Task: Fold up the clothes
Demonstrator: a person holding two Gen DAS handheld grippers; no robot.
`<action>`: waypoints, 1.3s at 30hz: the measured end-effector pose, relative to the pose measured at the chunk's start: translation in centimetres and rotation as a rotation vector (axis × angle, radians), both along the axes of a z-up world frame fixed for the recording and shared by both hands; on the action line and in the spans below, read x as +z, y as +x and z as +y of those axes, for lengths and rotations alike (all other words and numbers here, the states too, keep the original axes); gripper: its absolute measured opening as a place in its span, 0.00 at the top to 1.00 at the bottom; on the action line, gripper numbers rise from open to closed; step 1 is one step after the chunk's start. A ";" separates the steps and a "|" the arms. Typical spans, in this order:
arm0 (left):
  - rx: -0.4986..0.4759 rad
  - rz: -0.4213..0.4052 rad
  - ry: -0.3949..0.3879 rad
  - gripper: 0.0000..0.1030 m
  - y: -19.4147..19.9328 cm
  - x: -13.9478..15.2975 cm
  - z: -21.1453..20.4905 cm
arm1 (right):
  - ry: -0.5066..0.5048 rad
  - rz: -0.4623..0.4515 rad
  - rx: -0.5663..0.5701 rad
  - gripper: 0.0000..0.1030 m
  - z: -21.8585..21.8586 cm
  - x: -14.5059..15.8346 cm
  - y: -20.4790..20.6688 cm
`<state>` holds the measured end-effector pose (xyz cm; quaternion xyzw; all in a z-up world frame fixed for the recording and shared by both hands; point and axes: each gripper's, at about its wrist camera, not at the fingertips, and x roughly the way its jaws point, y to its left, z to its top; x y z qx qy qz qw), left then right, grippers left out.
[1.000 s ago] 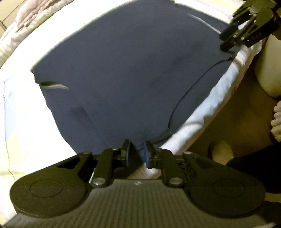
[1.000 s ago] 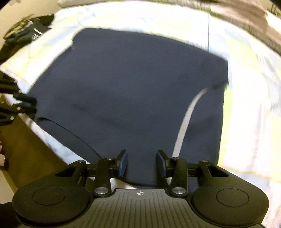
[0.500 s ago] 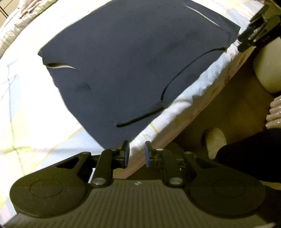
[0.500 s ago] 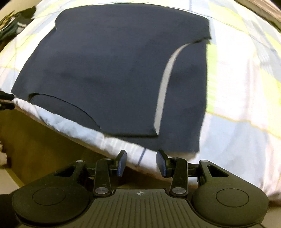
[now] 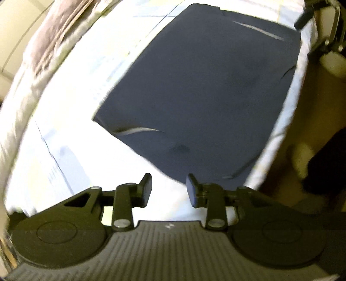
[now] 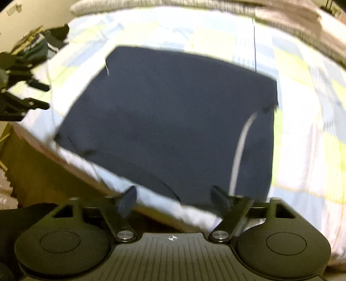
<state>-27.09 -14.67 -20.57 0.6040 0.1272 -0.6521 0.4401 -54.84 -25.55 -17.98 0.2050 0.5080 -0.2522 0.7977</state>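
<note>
Dark navy fabric garment (image 5: 207,90) lies flat on the bed with a pale blue, yellow and white checked sheet (image 5: 71,138), set near the bed's front edge; one hem sits at or slightly over that edge in the right wrist view (image 6: 168,121). Thin light grey curved stripe (image 5: 138,130) visible on the garment near its left corner; a second light grey stripe (image 6: 240,149) runs down the right portion in the right wrist view. Both frames motion-blurred, fine seams hard to resolve. Left gripper (image 5: 168,188): jaws spread, nothing between them, positioned over the sheet just short of the garment's near corner, not touching cloth. Right gripper (image 6: 173,198): jaws spread wide, empty, positioned at the bed's front edge just below the garment's near hem; contact with fabric cannot be confirmed. Right gripper also appears at the upper right corner of the left wrist view (image 5: 320,13); left gripper appears at the left edge of the right wrist view (image 6: 19,95), off the garment's side. Striped grey-brown quilt (image 5: 54,32) bunched along the far side of the bed. Dark pile of other clothing (image 6: 43,45) at the far left corner of the bed. Brown floor (image 6: 34,173) below the bed edge.
</note>
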 end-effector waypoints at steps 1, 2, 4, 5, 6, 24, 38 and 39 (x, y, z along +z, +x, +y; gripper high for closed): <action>-0.043 -0.014 -0.011 0.68 1.0 -0.1 -0.6 | -0.008 -0.002 -0.004 0.23 0.3 0.1 0.8; -0.098 -0.026 -0.027 0.65 2.0 -0.4 -1.1 | -0.020 0.005 -0.015 0.23 0.8 0.0 1.9; -0.224 -0.044 -0.067 0.64 4.2 -1.5 -2.1 | -0.045 0.026 -0.045 0.23 2.0 -0.4 4.2; -0.288 -0.053 -0.088 0.64 5.3 -2.1 -2.6 | -0.058 0.037 -0.059 0.23 2.6 -0.6 5.3; -0.351 -0.063 -0.108 0.64 6.4 -2.6 -3.1 | -0.071 0.048 -0.074 0.23 3.2 -0.8 6.4; -1.264 -0.268 -0.449 0.37 15.4 -13.5 -10.3 | -0.099 0.170 -0.212 0.23 12.6 -7.2 24.3; -1.386 -0.203 -0.521 0.39 14.8 -14.2 -12.4 | -0.157 0.233 -0.095 0.23 13.2 -9.8 29.6; -1.391 -0.199 -0.520 0.39 14.6 -14.2 -12.5 | -0.158 0.240 -0.086 0.23 13.1 -10.1 29.8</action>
